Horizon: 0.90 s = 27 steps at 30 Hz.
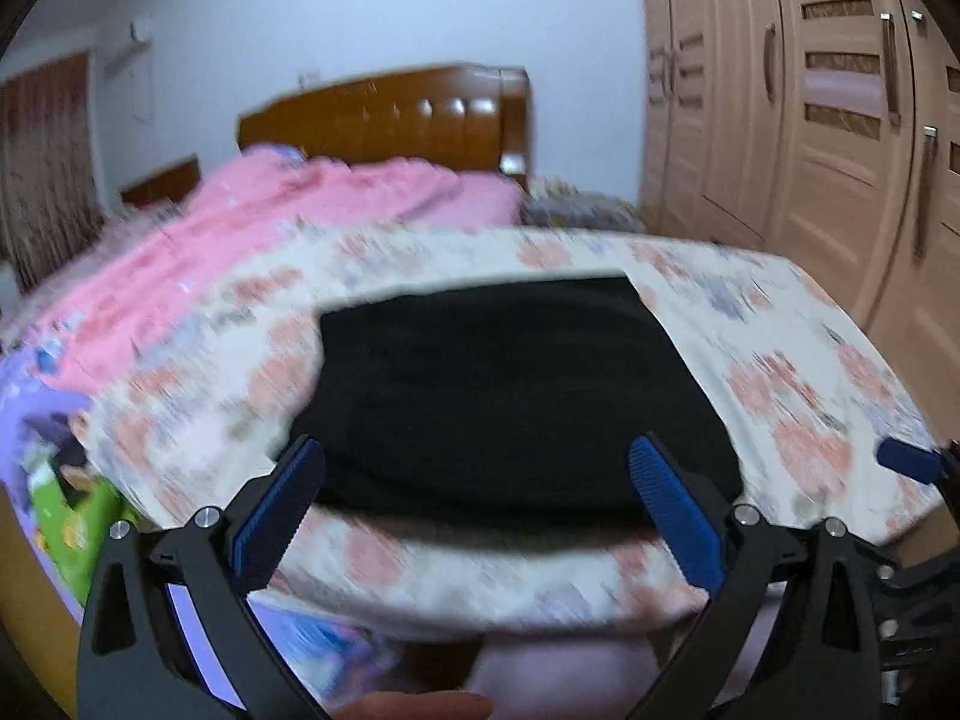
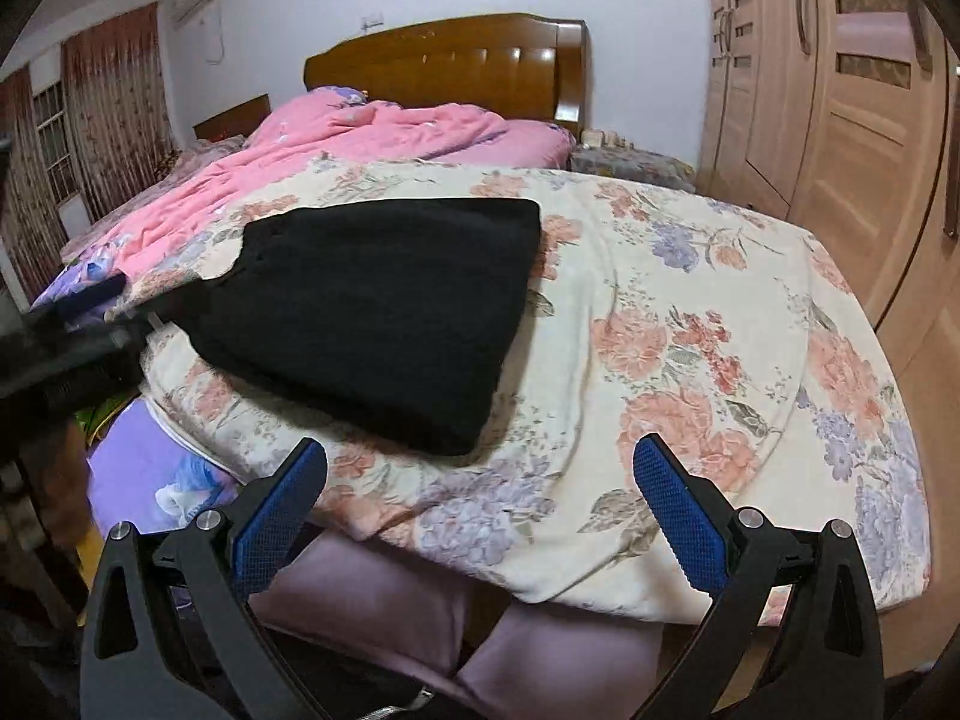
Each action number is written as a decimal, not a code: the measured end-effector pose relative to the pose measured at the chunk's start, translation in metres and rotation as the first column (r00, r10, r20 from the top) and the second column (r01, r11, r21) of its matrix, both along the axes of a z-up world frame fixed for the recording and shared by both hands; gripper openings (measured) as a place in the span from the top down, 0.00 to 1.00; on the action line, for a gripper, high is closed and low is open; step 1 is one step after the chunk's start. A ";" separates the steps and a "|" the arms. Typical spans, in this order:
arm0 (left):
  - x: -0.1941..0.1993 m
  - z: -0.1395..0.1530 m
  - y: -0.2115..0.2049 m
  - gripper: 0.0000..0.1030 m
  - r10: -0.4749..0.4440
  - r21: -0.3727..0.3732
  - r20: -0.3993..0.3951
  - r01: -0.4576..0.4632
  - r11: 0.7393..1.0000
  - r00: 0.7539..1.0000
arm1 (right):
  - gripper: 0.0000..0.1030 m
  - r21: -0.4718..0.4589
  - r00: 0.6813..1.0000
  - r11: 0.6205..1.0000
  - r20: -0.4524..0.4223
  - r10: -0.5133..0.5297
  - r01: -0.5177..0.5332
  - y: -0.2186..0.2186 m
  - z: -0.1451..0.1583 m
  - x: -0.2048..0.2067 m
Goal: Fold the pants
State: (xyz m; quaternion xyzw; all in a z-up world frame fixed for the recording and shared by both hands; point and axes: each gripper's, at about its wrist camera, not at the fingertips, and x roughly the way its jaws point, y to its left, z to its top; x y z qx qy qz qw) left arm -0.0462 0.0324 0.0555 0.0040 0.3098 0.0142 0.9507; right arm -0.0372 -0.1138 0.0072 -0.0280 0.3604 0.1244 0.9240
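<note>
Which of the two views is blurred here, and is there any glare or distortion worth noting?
Left wrist view: smeared by motion blur, the blanket pattern streaked, the black pants soft-edged. Right wrist view: sharp, with glare on the headboard. Both: fisheye bending, dark corners, wardrobe doors curved.

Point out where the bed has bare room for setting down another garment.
The widest free patch is the floral blanket between the folded black pants and the wardrobe side. A narrow strip runs along the near edge. The far left is crowded with the rumpled pink quilt.
</note>
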 end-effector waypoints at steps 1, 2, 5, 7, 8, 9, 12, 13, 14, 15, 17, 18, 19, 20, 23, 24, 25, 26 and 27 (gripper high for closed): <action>0.000 -0.005 -0.005 0.01 -0.005 -0.003 -0.013 0.005 1.000 1.000 | 0.04 -0.010 1.000 1.000 -0.001 -0.004 0.004 0.000 -0.002 0.003; 0.002 -0.008 -0.008 0.01 -0.002 0.007 -0.020 0.003 1.000 1.000 | 0.04 -0.012 1.000 1.000 -0.008 -0.004 0.003 0.002 -0.004 0.004; 0.002 -0.013 -0.010 0.01 0.001 0.035 -0.024 0.000 0.999 1.000 | 0.04 -0.004 1.000 1.000 -0.013 0.007 -0.007 0.005 -0.007 0.005; -0.001 -0.013 -0.008 0.01 0.008 0.034 -0.014 -0.008 0.999 1.000 | 0.04 -0.004 1.000 1.000 -0.006 0.010 -0.010 0.007 -0.007 0.001; -0.001 -0.013 -0.006 0.01 0.013 0.033 -0.012 -0.013 0.999 1.000 | 0.04 -0.005 1.000 1.000 -0.001 0.008 -0.008 0.008 -0.007 0.001; 0.000 -0.013 -0.003 0.01 0.018 0.031 -0.012 -0.018 0.999 1.000 | 0.04 -0.008 1.000 1.000 0.002 0.009 -0.009 0.009 -0.007 0.000; 0.001 -0.013 0.003 0.01 0.033 0.020 -0.019 -0.032 0.999 0.999 | 0.04 -0.012 1.000 1.000 0.000 0.010 -0.010 0.010 -0.007 0.000; 0.002 -0.014 0.005 0.01 0.037 0.016 -0.025 -0.037 0.999 0.999 | 0.04 -0.013 1.000 1.000 -0.003 0.012 -0.012 0.011 -0.008 0.000; 0.002 -0.014 0.006 0.01 0.037 0.012 -0.029 -0.037 0.999 0.999 | 0.04 -0.013 1.000 1.000 -0.006 0.015 -0.015 0.012 -0.008 0.000; 0.002 -0.014 0.007 0.01 0.039 0.011 -0.031 -0.039 0.999 0.999 | 0.04 -0.013 1.000 1.000 -0.008 0.016 -0.016 0.012 -0.008 0.000; 0.003 -0.015 0.007 0.01 0.042 0.010 -0.034 -0.042 0.999 0.999 | 0.04 -0.014 1.000 1.000 -0.009 0.018 -0.018 0.013 -0.009 0.001; 0.003 -0.015 0.007 0.01 0.042 0.011 -0.035 -0.041 0.999 0.999 | 0.04 -0.015 1.000 1.000 -0.008 0.019 -0.019 0.013 -0.009 0.001; 0.003 -0.015 0.007 0.01 0.042 0.012 -0.035 -0.042 0.999 0.998 | 0.04 -0.015 1.000 1.000 -0.008 0.019 -0.019 0.013 -0.009 0.001; 0.003 -0.015 0.007 0.01 0.042 0.011 -0.034 -0.041 0.999 0.999 | 0.04 -0.015 1.000 1.000 -0.008 0.020 -0.020 0.013 -0.009 0.001; 0.003 -0.015 0.006 0.01 0.045 0.012 -0.037 -0.044 0.999 0.998 | 0.04 -0.015 1.000 1.000 -0.008 0.022 -0.022 0.014 -0.009 0.000; 0.003 -0.016 0.007 0.01 0.045 0.012 -0.040 -0.044 0.999 0.998 | 0.04 -0.015 1.000 1.000 -0.008 0.023 -0.023 0.014 -0.009 0.000; 0.003 -0.016 0.007 0.01 0.045 0.013 -0.041 -0.044 0.999 0.998 | 0.04 -0.015 1.000 1.000 -0.007 0.023 -0.023 0.014 -0.009 0.000; 0.003 -0.017 0.008 0.01 0.043 0.013 -0.042 -0.042 0.999 0.998 | 0.04 -0.016 1.000 1.000 -0.007 0.024 -0.024 0.014 -0.009 0.000; 0.003 -0.017 0.008 0.01 0.043 0.013 -0.042 -0.042 0.999 0.998 | 0.04 -0.016 1.000 1.000 -0.007 0.025 -0.025 0.014 -0.009 0.000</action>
